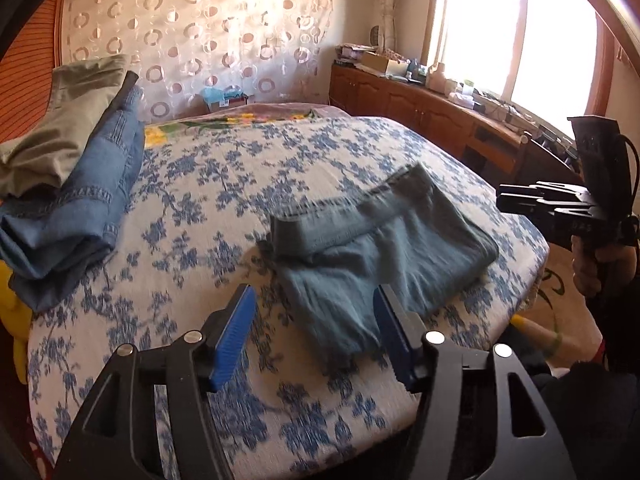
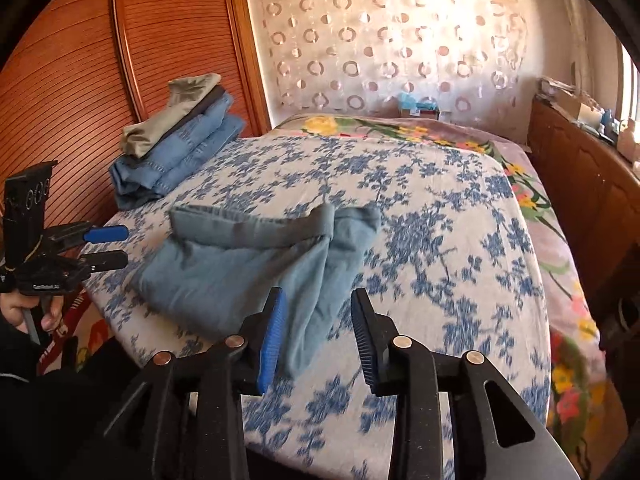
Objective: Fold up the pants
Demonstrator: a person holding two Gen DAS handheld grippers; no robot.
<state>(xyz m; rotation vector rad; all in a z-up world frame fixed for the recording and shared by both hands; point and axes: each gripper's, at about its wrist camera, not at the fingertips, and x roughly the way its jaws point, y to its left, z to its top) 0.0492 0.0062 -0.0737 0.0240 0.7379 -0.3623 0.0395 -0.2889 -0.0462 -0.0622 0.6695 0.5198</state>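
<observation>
Just ahead of my left gripper (image 1: 316,324), its blue pads parted with nothing pinched between them, lay the near corner of the teal pants (image 1: 380,248). The cloth ran out from between the pads but neither pad pressed on it, as far as I could tell. My right gripper (image 2: 318,334) was likewise parted and empty, its pads standing over the near tip of the same garment (image 2: 256,264); I judged it was hovering rather than touching, though blur made that hard to settle.

The pants sat as a loose, already doubled bundle near the bed's near edge, on the blue-flowered bedspread (image 1: 192,184), well apart from the stack of folded jeans and khaki trousers (image 1: 68,184) at the bed's far left corner. Their long axis ran crosswise to both grippers: from the left wrist view the waistband end trailed off toward the right edge of the bed, and from the right wrist view the bulk spread toward the left edge, where the other gripper and the hand (image 2: 28,308) holding it showed.

So the bundle lay between my two hands, each gripper at its near hem. Neither was clearly nearer. I reckoned the next move turned on taking the near edge with both and carrying it away from me, across that axis, toward the waistband (image 2: 256,228).
</observation>
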